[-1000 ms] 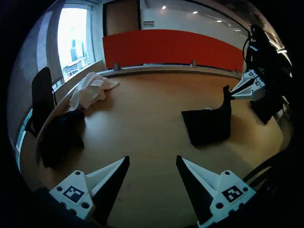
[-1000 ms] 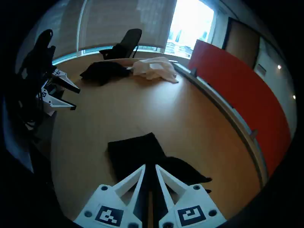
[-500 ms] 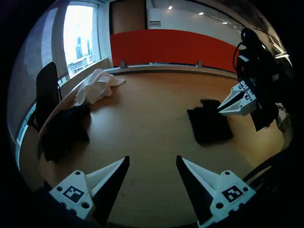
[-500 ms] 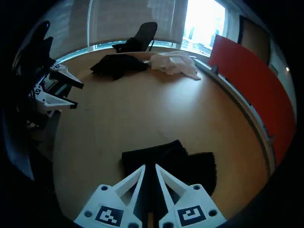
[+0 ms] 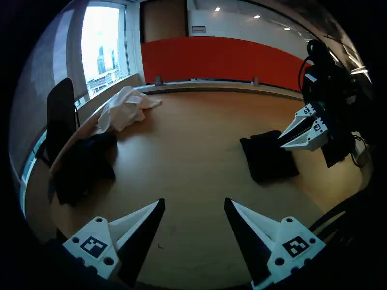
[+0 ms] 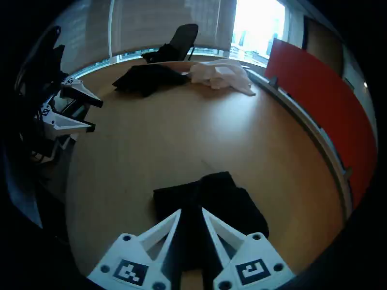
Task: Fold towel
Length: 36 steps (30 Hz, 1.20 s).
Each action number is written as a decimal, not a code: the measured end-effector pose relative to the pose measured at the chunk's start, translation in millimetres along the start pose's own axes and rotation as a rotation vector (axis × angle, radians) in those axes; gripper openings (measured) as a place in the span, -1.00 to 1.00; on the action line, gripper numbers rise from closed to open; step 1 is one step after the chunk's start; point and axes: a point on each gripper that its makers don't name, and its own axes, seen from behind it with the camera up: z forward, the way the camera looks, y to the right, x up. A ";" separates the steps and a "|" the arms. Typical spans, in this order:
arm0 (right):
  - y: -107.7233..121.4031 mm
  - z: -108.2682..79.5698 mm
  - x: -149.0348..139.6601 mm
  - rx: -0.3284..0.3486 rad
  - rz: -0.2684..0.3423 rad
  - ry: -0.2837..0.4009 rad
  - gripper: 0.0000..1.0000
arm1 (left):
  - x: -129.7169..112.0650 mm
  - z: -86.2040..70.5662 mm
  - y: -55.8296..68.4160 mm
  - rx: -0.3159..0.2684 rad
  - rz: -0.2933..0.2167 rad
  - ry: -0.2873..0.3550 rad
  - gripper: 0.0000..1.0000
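Note:
A black towel (image 5: 268, 157) (image 6: 217, 203) lies folded in a flat, small block on the wooden table (image 5: 193, 130). In the right gripper view my right gripper (image 6: 191, 210) hovers just over the towel's near edge, its fingers a narrow gap apart with dark cloth showing between them. The left gripper view shows the right gripper (image 5: 281, 140) at the towel's right edge, held by a person in dark clothes. My left gripper (image 5: 193, 200) (image 6: 98, 116) stands wide open above bare table, well away from the towel, with nothing between its fingers.
A white cloth (image 5: 126, 106) (image 6: 220, 75) and a heap of black fabric (image 5: 82, 162) (image 6: 145, 77) lie at the table's far side, near a dark chair (image 5: 58, 116) and the window. A red partition (image 5: 222, 58) runs along the table's back edge.
The right gripper carried the towel's raised edge over and down, so the towel now lies doubled flat. Its fingers have since spread slightly. The left gripper barely moved.

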 end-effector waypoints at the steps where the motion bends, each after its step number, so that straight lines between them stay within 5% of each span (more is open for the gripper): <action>1: 0.3 -1.1 -0.5 -0.001 0.005 0.000 -0.12 | 0.3 0.1 -0.3 0.000 0.001 0.000 0.82; 4: 1.3 -4.3 -2.4 -0.007 0.017 0.001 0.37 | 1.2 0.2 -1.0 0.000 0.002 0.000 0.82; 5: 1.8 -5.4 -3.2 -0.010 0.020 0.002 0.40 | 1.5 0.2 -1.1 0.000 0.003 0.000 0.82; 36: -3.4 -30.6 -84.8 -0.101 0.164 -0.089 0.43 | 8.1 1.7 0.9 -0.006 0.019 0.006 0.82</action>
